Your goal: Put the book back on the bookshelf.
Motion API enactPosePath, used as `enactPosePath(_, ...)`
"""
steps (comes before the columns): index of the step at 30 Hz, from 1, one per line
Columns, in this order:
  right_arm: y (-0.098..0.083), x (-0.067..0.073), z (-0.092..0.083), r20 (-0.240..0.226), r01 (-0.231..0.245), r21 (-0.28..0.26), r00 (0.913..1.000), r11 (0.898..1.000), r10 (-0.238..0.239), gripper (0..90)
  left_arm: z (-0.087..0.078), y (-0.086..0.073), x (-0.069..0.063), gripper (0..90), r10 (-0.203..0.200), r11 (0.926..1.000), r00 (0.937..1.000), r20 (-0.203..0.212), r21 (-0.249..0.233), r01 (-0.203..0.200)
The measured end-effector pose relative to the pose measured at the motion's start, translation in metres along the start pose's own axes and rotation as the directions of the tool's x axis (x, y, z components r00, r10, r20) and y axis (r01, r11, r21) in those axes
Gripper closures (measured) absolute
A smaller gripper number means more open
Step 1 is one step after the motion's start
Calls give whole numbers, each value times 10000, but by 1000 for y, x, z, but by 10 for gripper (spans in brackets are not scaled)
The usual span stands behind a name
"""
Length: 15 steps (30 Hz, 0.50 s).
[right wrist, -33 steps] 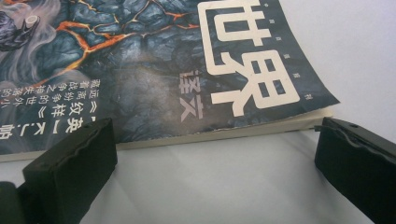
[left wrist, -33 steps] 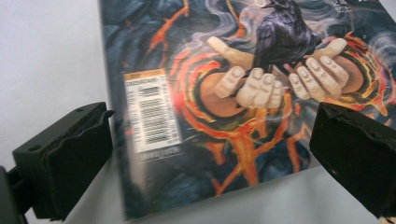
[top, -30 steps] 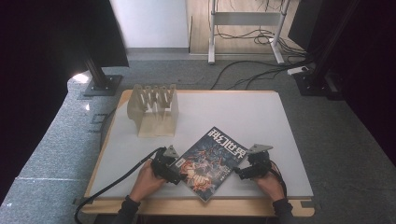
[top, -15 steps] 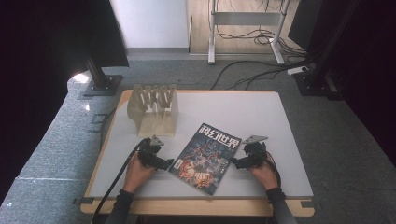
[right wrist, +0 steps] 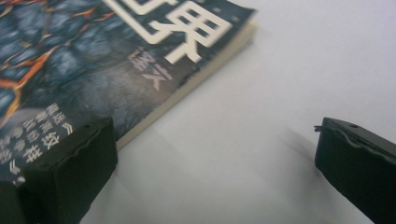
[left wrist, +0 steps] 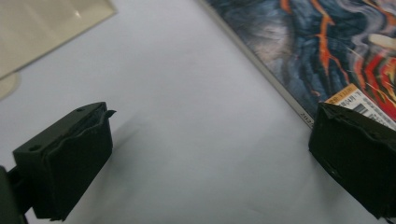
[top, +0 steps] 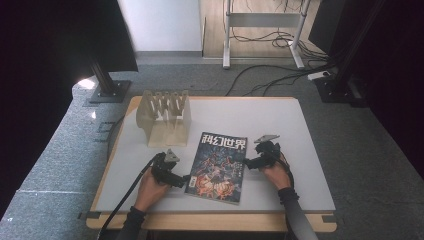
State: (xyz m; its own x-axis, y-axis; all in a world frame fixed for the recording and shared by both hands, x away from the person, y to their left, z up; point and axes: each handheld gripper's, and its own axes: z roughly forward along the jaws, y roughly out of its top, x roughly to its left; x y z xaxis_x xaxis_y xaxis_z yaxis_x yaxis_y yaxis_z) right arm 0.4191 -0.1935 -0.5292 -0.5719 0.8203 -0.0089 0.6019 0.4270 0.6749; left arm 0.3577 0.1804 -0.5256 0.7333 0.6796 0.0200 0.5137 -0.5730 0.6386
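Both hands had carried the magazine [top: 218, 167] away from the worktop's [top: 300, 190] near edge and released it flat, the left gripper [top: 184, 179] and right gripper [top: 248, 163] flanking it with jaws spread, suggesting a fresh grasp.

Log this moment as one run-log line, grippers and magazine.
left gripper: open, at magazine's left edge | right gripper: open, at its right edge | magazine: flat on table, ungripped | wooden rack: behind
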Motion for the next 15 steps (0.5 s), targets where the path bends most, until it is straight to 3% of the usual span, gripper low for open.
enactPosePath(3, 5, -4, 6, 170, -207, -25, 9996, 9998, 207, 0, 0, -1, -13, 0, 126, 9999, 9992, 372, -40, -124)
enactPosePath(10, 14, -7, 13, 235, -310, 16, 9992, 9995, 310, 0, 1, -2, -27, 0, 263, 9996, 9985, 488, -135, -256)
enactPosePath(15, 22, -7, 21, 476, -334, 10, 9983, 9994, 333, 0, 3, 0, -40, 0, 593, 9981, 9955, 737, -229, -578)
